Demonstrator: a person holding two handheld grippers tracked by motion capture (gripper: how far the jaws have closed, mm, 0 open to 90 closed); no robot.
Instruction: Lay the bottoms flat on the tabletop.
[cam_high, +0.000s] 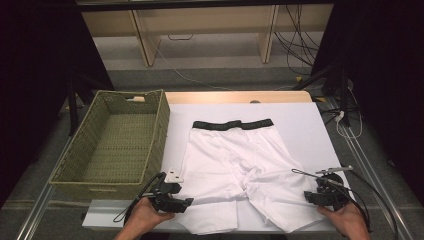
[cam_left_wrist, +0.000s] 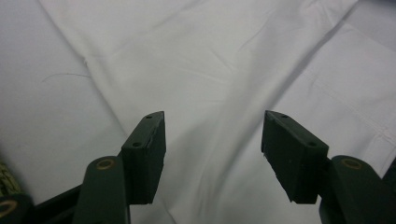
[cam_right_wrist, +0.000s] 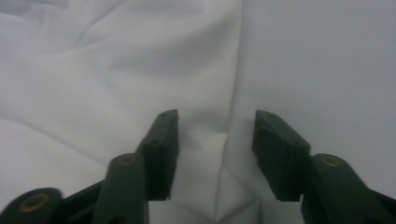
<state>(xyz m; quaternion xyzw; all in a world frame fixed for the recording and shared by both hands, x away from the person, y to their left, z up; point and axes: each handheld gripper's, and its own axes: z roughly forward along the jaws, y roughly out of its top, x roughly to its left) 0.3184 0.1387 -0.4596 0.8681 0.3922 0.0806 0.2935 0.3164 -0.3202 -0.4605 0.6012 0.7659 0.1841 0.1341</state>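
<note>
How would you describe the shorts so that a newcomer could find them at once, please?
Look at the white sheet covering the table. The shorts lie flat at its middle, right of the woven basket, legs toward the person. They are white like the sheet, but their black waistband sets them apart.

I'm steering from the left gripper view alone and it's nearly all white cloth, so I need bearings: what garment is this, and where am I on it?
Observer: A pair of white shorts with a black waistband, spread flat on the white table. The left gripper is at the hem of the leg nearer the basket.
Operator: What basket?
Observer: An empty olive-green woven basket stands just beyond your gripper, beside the shorts.
Operator: And the other gripper?
Observer: The right gripper is at the outer edge of the other leg; its jaws are apart with a fold of cloth between them, not yet pinched.
</note>
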